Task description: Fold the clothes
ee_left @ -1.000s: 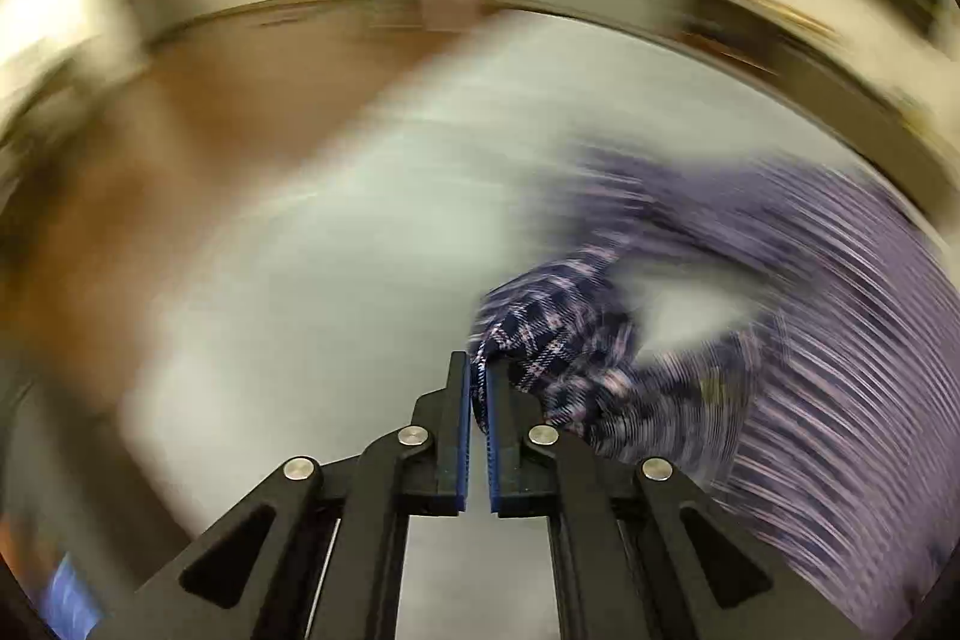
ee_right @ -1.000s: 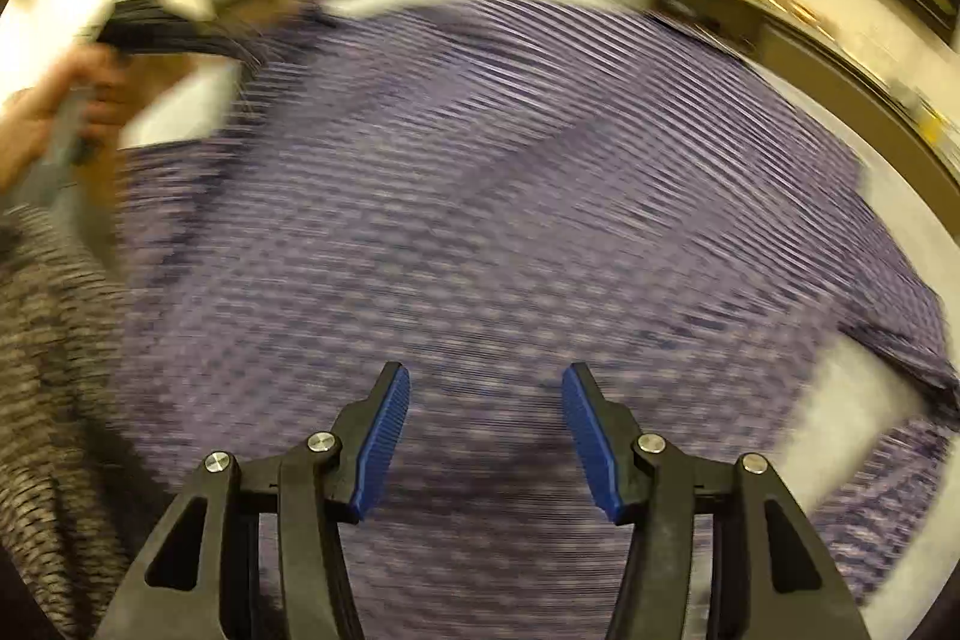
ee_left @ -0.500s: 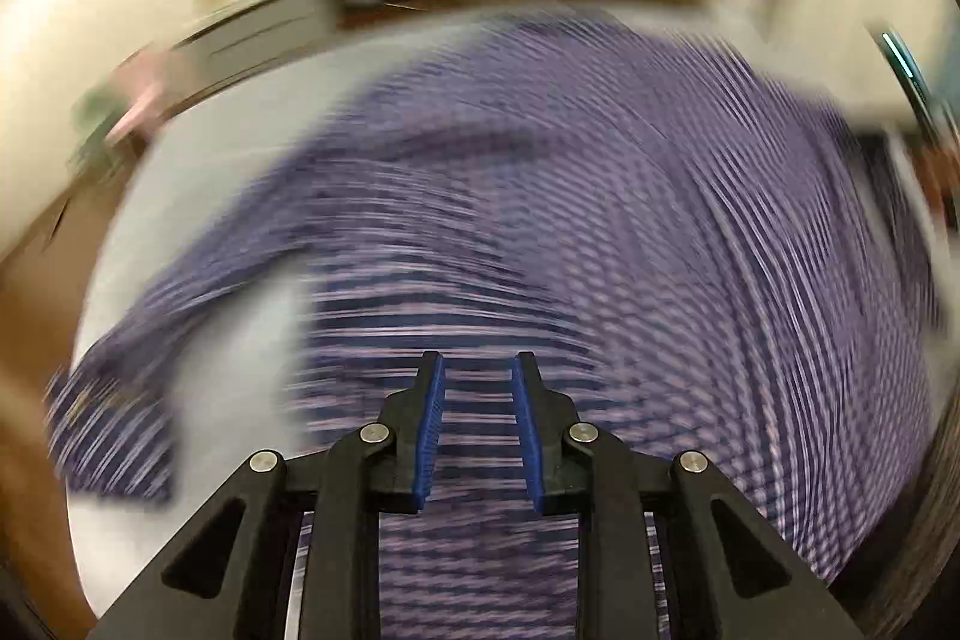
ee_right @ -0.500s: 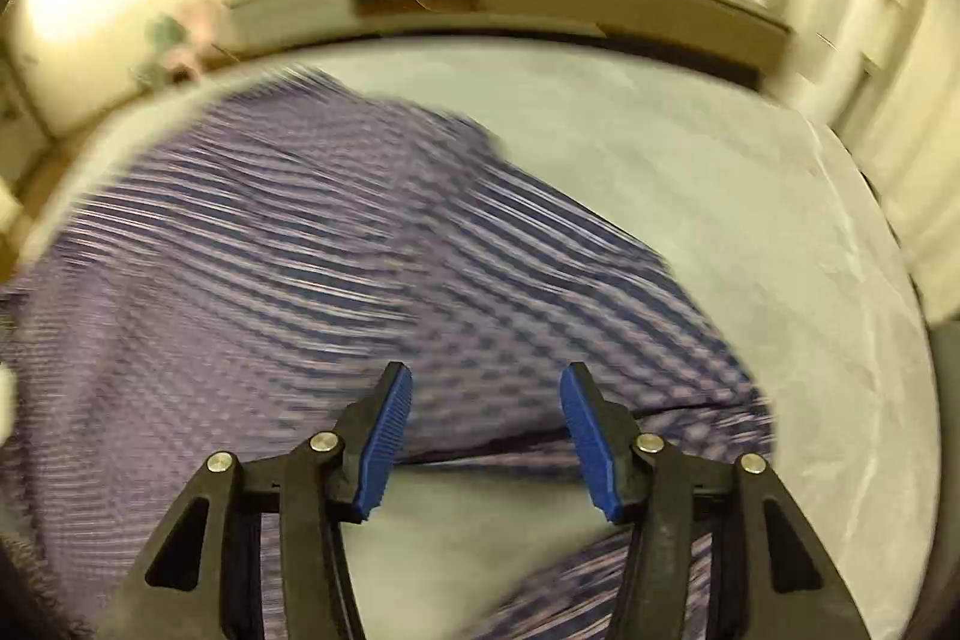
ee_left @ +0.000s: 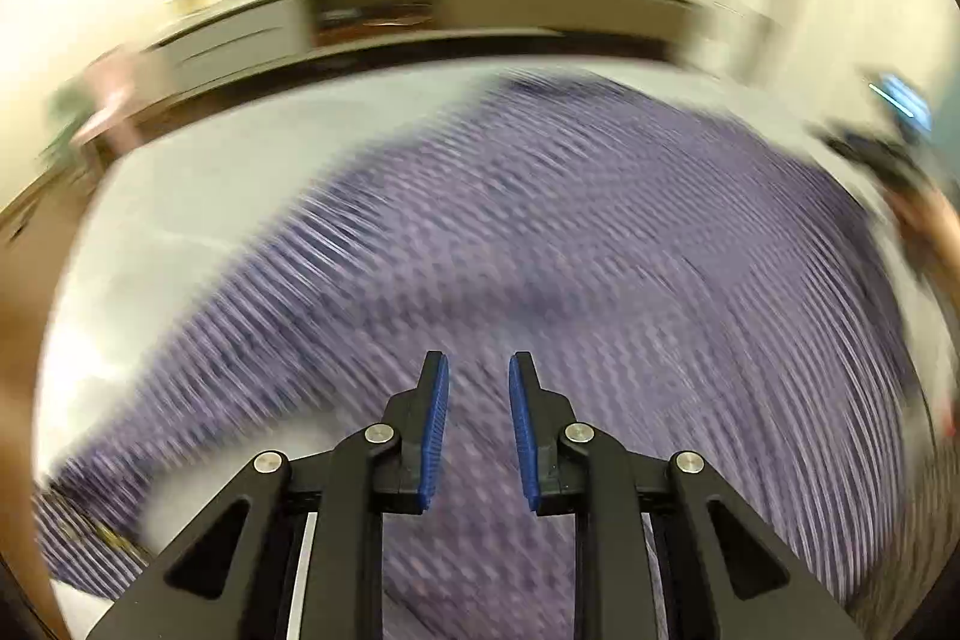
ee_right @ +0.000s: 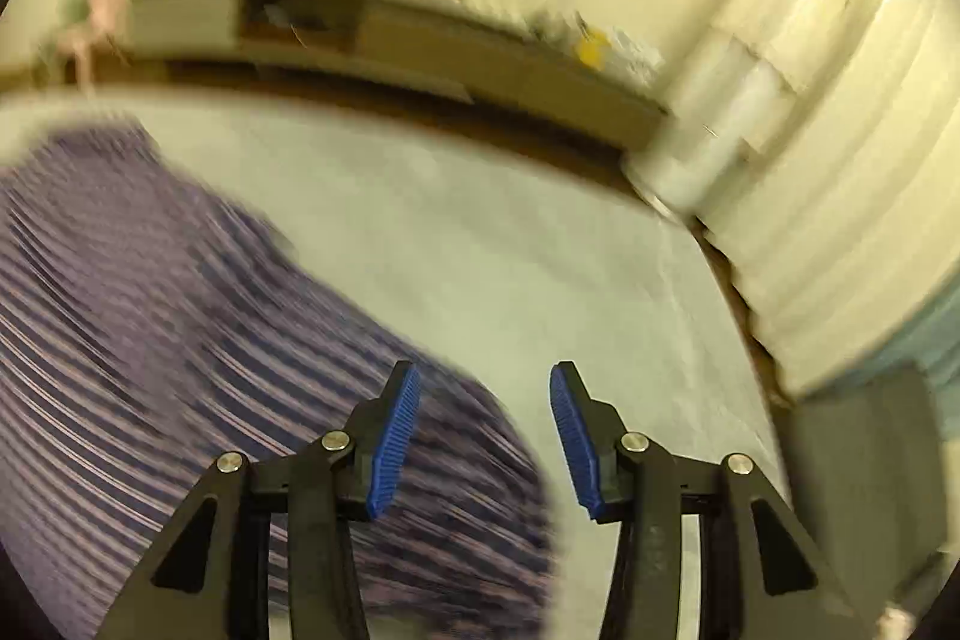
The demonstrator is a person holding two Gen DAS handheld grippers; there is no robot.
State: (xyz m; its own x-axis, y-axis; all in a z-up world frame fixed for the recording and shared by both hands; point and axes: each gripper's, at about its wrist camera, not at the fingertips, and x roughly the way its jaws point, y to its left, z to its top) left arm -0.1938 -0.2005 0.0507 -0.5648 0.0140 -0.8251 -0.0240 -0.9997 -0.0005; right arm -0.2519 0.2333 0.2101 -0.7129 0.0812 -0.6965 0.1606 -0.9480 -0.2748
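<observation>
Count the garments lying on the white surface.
1: a purple striped shirt spread across the white surface, at the left in the right wrist view. Blur and the shirt itself could hide another piece.

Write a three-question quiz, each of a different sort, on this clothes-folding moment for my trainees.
1. True or false: the left hand-held gripper is clamped on the purple striped shirt.
2. Multiple choice: in the right wrist view, the shirt lies mostly A) left of the right hand-held gripper; B) right of it; C) out of view.
3. Fill in: the shirt is spread on a pale ___ surface.

Key: 1 false, nothing sits between its pads; 2 A; 3 grey.
</observation>
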